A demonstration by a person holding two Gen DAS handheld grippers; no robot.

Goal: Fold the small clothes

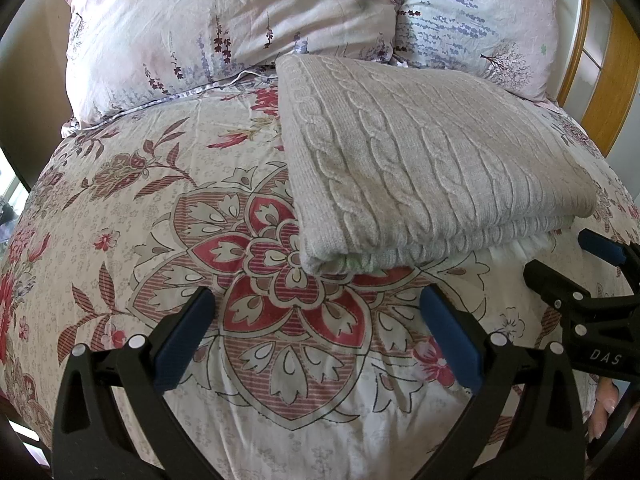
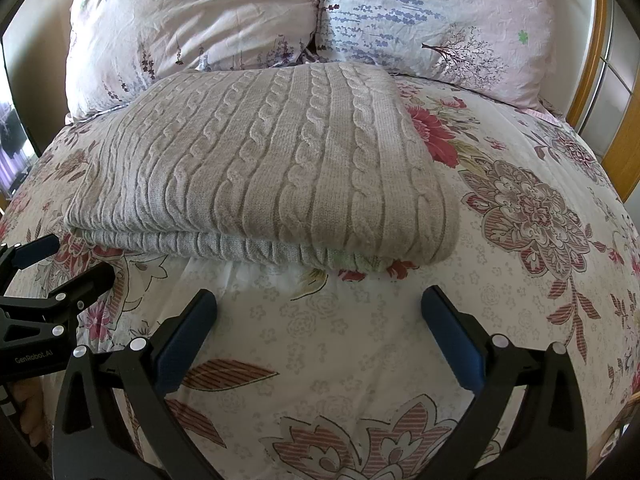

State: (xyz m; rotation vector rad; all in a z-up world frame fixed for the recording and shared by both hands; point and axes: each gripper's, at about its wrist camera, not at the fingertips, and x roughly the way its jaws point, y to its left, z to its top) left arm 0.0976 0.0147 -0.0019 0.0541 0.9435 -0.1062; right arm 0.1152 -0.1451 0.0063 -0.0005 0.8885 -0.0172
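A grey cable-knit sweater (image 1: 420, 160) lies folded in a thick rectangle on the floral bedspread (image 1: 140, 208); it also shows in the right wrist view (image 2: 272, 160). A bit of green fabric peeks out at its front fold. My left gripper (image 1: 316, 304) is open and empty, a little in front of the sweater's front left corner. My right gripper (image 2: 318, 304) is open and empty, in front of the sweater's front edge. Each gripper shows in the other's view: the right one (image 1: 576, 264) at the right, the left one (image 2: 60, 268) at the left.
Two floral pillows (image 1: 224, 28) (image 1: 480, 20) lean at the head of the bed behind the sweater. A wooden headboard (image 1: 600, 80) rises at the far right. The bedspread (image 2: 520, 220) stretches to the sweater's right and toward me.
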